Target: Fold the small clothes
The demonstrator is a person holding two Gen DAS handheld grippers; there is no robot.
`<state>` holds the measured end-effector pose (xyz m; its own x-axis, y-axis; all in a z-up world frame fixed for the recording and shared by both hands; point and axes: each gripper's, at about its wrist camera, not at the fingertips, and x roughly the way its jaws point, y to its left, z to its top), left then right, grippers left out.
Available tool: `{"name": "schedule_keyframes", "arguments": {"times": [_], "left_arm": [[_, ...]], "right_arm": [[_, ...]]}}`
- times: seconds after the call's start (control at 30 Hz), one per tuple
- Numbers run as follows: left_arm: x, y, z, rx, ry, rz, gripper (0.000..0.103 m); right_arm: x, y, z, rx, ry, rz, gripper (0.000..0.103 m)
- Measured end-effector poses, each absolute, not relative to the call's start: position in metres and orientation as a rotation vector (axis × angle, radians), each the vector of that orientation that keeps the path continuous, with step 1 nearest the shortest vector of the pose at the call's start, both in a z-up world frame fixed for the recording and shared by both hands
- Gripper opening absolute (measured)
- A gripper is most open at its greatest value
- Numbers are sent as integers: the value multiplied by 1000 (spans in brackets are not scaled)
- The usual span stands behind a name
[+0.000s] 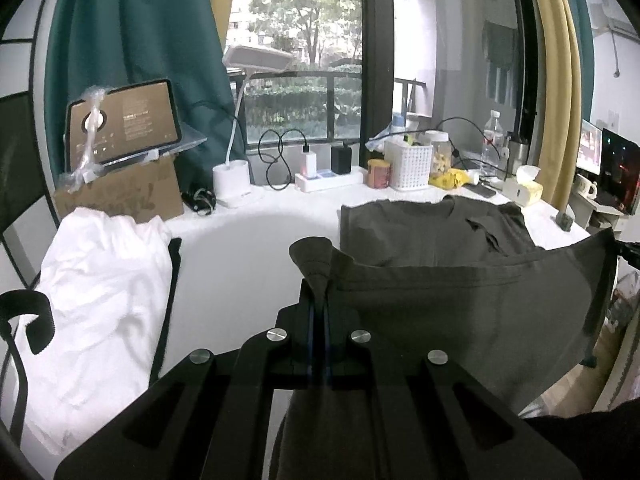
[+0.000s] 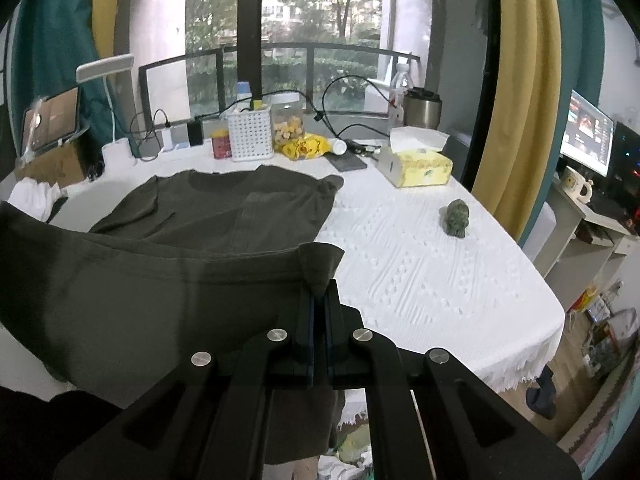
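A dark olive T-shirt [image 1: 432, 236] lies on the white tablecloth with its collar end toward the window. Its near hem is lifted off the table and stretched between both grippers. My left gripper [image 1: 319, 286] is shut on the hem's left corner, a tuft of cloth sticking up past the pads. My right gripper [image 2: 319, 294] is shut on the hem's right corner of the T-shirt [image 2: 224, 208] in the same way. The raised hem hides the shirt's middle in both views.
A white garment [image 1: 100, 300] is draped over a chair at the left. Along the window stand a cardboard box [image 1: 120, 196] with a tablet, a lamp, chargers, a white basket [image 2: 250, 136] and jars. A tissue box [image 2: 416, 164] and a small dark figurine [image 2: 456, 218] sit on the tablecloth [image 2: 420, 280] at right.
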<state>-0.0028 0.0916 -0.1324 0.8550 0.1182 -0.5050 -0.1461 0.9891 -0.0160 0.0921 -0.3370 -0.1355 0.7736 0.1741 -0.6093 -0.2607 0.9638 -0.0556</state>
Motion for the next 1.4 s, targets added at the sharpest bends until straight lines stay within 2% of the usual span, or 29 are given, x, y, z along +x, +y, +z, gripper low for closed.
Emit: {"name": "schedule_keyframes", "arguments": {"times": [0.53,1.4], "left_arm": [[33,93,-99,-29,467,132,2],[128,114,-79,-8,443,158,2]], "right_arm": [[120,-351,-110,-74,577,220,5],[225,-335,-90,-61,529,245,5]]}}
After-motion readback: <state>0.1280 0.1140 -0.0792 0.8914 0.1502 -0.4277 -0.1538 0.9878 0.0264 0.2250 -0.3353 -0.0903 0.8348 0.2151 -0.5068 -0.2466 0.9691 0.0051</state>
